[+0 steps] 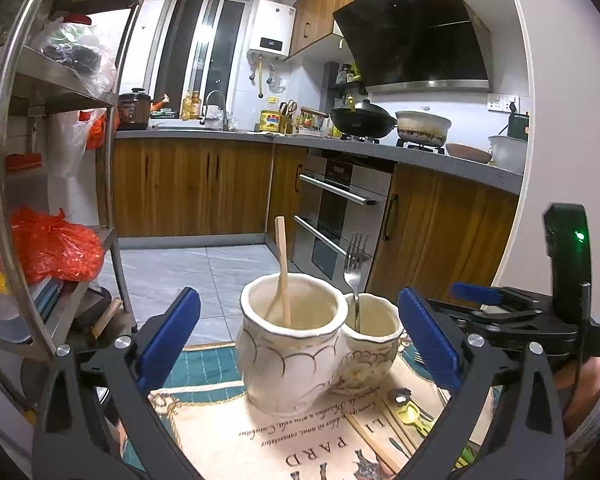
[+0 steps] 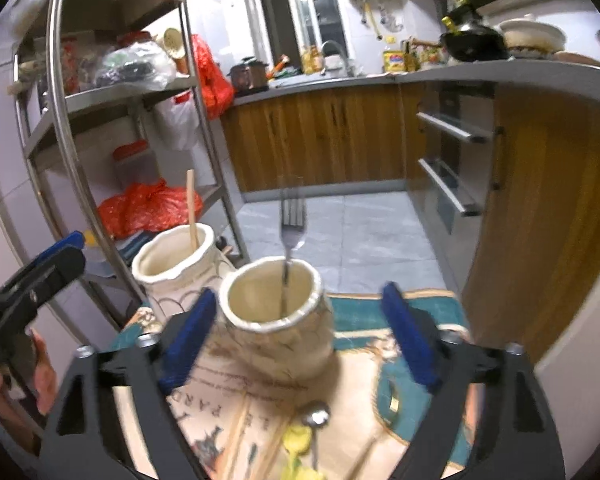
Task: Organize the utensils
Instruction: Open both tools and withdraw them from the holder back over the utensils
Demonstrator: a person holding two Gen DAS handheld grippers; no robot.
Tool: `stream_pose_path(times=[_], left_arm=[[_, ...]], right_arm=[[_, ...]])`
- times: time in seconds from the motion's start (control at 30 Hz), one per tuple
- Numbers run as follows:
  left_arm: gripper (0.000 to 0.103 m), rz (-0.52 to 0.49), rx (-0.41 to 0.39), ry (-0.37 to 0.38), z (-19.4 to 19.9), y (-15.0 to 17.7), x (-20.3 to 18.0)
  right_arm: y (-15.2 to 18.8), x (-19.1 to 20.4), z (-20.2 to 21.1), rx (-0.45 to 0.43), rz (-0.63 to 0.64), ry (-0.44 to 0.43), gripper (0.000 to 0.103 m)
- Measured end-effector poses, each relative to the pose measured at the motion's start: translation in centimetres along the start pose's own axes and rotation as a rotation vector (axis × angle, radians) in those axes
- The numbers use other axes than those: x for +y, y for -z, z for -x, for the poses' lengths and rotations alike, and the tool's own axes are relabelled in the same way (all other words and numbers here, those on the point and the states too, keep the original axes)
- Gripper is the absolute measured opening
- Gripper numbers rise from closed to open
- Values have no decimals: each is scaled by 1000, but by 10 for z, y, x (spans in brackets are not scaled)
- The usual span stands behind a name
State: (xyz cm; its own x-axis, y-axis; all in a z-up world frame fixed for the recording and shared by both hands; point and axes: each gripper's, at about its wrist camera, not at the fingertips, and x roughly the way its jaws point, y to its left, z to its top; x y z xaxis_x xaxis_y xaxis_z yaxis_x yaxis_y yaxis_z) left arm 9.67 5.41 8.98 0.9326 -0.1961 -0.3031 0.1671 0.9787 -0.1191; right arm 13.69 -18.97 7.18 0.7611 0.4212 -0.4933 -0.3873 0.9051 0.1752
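Two cream ceramic holders stand side by side on a printed mat (image 1: 236,432). The larger holder (image 1: 292,360) holds a wooden chopstick (image 1: 283,268); the smaller holder (image 1: 374,360) holds a metal fork (image 1: 356,268). My left gripper (image 1: 300,350) is open and empty, its blue pads on either side of both holders. My right gripper (image 2: 300,340) is open and empty around the smaller holder (image 2: 278,324), where the fork (image 2: 290,228) stands. Loose chopsticks (image 1: 380,440), a small metal spoon (image 2: 316,416) and a yellow utensil (image 1: 414,414) lie on the mat near me.
A steel shelf rack (image 2: 112,120) with red and clear bags stands at the left. Wooden cabinets and an oven (image 1: 340,208) lie beyond the grey tile floor. The right gripper's body (image 1: 540,320) shows at the right of the left wrist view.
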Motion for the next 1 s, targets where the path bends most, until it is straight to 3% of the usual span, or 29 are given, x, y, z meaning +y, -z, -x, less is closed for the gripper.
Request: stream_pose_path(times=[0.3, 0.8, 1.0], left_arm=[[98, -38, 61, -42, 18, 16, -5], [98, -107, 165, -99, 23, 58, -19], [98, -67, 228, -60, 18, 69, -20]], right_arm=[[26, -20, 48, -46, -6, 99, 98], [68, -45, 60, 50, -45, 137, 98], [79, -44, 55, 89, -26, 140, 98]])
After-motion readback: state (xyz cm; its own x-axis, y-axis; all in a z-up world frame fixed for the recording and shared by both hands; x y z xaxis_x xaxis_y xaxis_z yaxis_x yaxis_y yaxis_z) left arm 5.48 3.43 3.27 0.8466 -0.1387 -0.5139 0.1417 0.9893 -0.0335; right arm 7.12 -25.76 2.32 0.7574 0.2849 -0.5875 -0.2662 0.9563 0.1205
